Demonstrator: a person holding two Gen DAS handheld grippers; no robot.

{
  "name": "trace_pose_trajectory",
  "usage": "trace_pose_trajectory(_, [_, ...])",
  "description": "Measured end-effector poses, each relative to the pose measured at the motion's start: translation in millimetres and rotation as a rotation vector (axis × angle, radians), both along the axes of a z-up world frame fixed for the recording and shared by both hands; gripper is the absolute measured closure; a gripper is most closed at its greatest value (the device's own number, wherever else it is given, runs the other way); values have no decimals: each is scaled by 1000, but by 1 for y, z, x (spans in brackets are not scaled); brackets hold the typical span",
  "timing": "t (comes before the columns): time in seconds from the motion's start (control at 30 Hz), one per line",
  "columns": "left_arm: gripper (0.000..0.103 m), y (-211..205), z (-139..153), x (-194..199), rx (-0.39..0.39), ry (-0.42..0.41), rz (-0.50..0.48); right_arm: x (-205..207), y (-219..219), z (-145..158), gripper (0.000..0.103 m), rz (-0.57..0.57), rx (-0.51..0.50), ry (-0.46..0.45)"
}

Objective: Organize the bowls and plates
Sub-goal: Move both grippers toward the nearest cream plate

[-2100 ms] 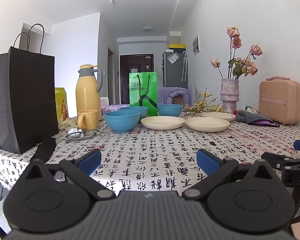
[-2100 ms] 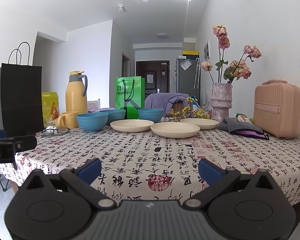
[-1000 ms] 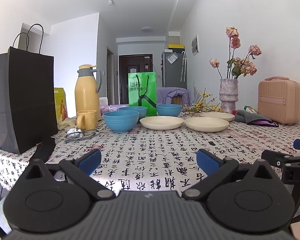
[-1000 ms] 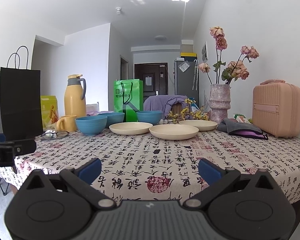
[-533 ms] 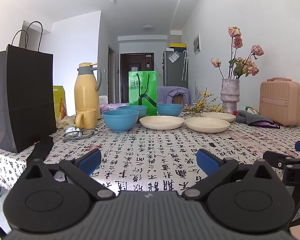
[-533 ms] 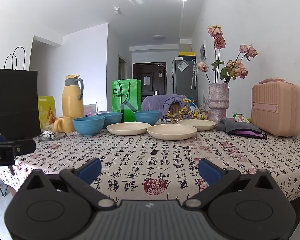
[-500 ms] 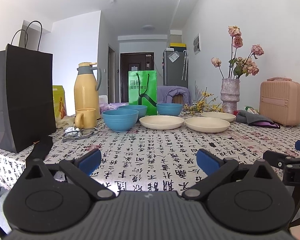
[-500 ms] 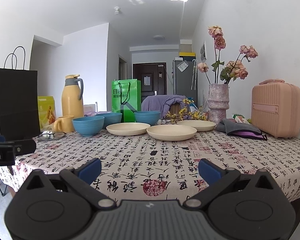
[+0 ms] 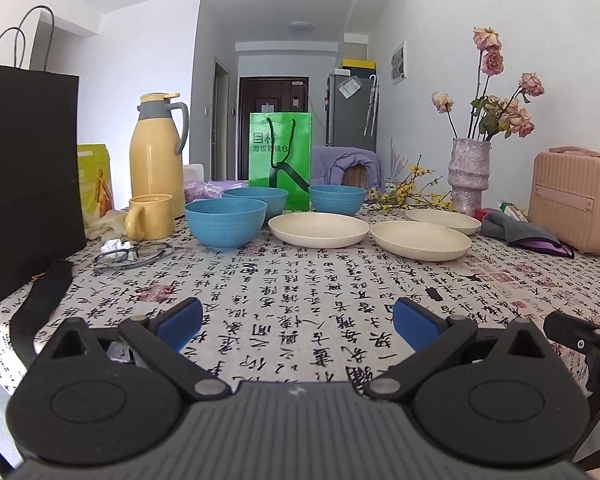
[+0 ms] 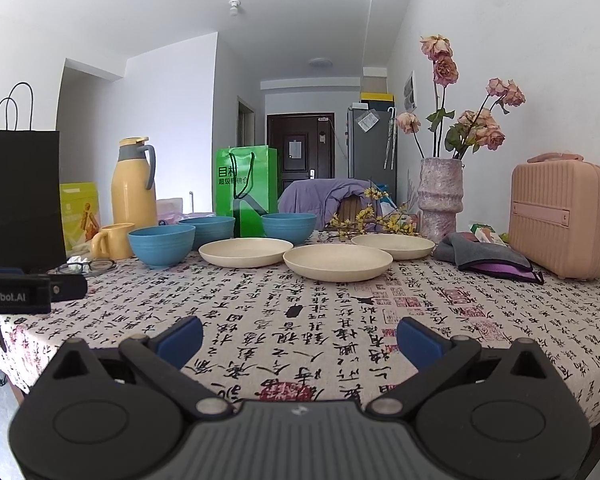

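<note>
Three blue bowls stand apart on the table: a near one (image 9: pixel 225 223), one behind it (image 9: pixel 256 199) and one further right (image 9: pixel 337 199). Three cream plates lie separately to their right: left (image 9: pixel 318 229), middle (image 9: pixel 420 239) and far right (image 9: pixel 443 221). The right wrist view shows the same bowls, the nearest at bowl (image 10: pixel 162 246), and the middle plate (image 10: pixel 337 261). My left gripper (image 9: pixel 298 322) hovers open over the table's near edge with nothing between its fingers. My right gripper (image 10: pixel 300 338) is open and empty too, well short of the dishes.
A black paper bag (image 9: pixel 24 168), black strap (image 9: pixel 40 304), glasses (image 9: pixel 132 255), yellow mug (image 9: pixel 150 216) and yellow thermos (image 9: pixel 156 152) fill the left side. A green bag (image 9: pixel 280 156) stands behind the bowls. A vase of flowers (image 9: pixel 469 176), grey cloth (image 9: pixel 516 232) and pink case (image 9: pixel 572 200) sit at right.
Both grippers have moved slightly forward over the table edge, so the bowls and plates look a little nearer. Nothing on the table has moved and both grippers stay open.
</note>
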State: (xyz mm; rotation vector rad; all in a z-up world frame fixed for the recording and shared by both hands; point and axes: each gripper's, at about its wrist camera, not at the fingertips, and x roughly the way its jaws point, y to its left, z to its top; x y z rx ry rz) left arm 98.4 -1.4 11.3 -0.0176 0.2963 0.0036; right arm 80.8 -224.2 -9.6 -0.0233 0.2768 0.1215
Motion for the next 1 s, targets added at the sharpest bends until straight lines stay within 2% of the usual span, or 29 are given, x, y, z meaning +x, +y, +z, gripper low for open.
trace_pose_trajectory(0.27, [0, -22, 9, 62, 13, 15, -37, 66, -25, 4, 0, -55, 3, 13])
trace_pose_trajectory(0.53, [0, -50, 13, 139, 13, 86, -88, 140, -62, 12, 0, -78, 28, 54])
trace_pose_trajectory(0.63, [0, -59, 13, 177, -1, 139, -122, 178, -80, 17, 0, -61, 65, 111])
trace_pose_trajectory(0.73, [1, -70, 10, 220, -4, 195, -115, 229, -101, 19, 0, 1, 149, 228])
trace_pose_trajectory(0.8, [6, -76, 7, 249, -29, 236, -95, 262, -110, 16, 0, 0, 166, 310])
trace_pose_trajectory(0.93, [12, -87, 1, 299, -100, 296, -113, 320, -123, 6, 0, 20, 188, 360])
trace_pose_trajectory(1.0, [23, -93, -4, 321, -121, 328, -106, 345, -124, 0, 0, 23, 163, 393])
